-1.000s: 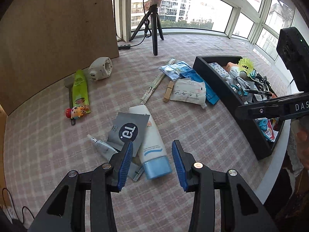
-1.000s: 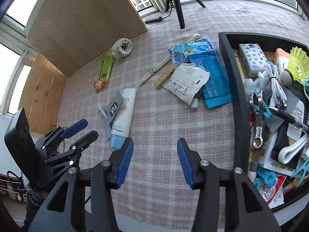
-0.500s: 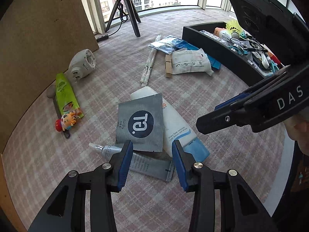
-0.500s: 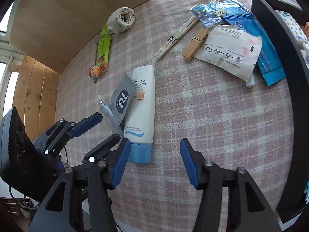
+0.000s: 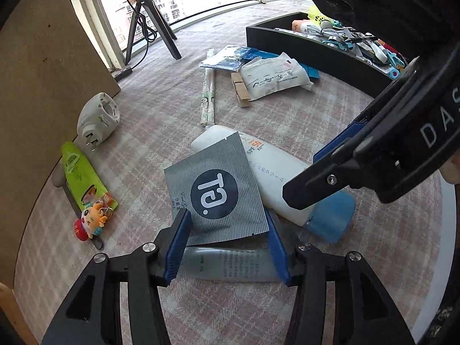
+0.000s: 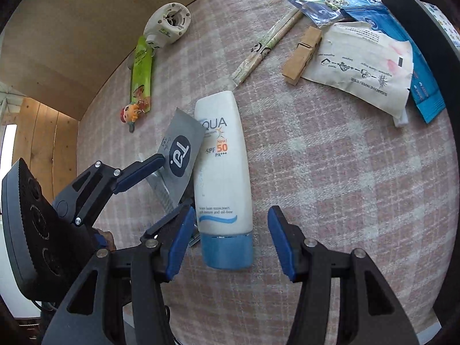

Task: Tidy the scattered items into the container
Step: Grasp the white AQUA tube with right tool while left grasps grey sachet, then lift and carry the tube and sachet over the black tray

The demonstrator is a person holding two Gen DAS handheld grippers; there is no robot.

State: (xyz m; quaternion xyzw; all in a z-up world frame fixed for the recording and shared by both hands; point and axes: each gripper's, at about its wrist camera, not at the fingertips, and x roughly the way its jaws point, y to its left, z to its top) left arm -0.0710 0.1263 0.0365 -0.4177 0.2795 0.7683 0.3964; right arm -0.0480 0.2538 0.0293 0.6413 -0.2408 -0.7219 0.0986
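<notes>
The left gripper (image 5: 227, 247) hangs low over the checked tablecloth (image 5: 287, 120) with its blue pads spread, released, flanking the near edge of the grey "Ta." sachet (image 5: 217, 194); under that edge lies a small grey tube (image 5: 230, 264), crosswise between the pads. The right gripper (image 6: 230, 243) is likewise spread wide and grips nothing, its pads either side of the blue cap of the sunscreen tube (image 6: 221, 172). The sachet leans on the sunscreen's side (so lifting one will disturb the other).

To do this step well, I judge each hand should settle on a single item: the left pads should close on the sachet's edge alone, clear of the tube beneath, while the right closes across the sunscreen just above the cap, where the body looks firm and will not squash. Lifting the sachet first seems wise.

Further off lie a green packet (image 5: 80, 172) with a cartoon keychain figure (image 5: 93, 224), a white plug adapter (image 5: 97, 119), a wrapped chopstick pair (image 6: 267, 43), a wooden clothespin (image 6: 302, 54), a white pouch (image 6: 365, 66) and blue packets (image 6: 373, 11). Beyond them the black container (image 5: 302, 49) stands, already holding many items.
</notes>
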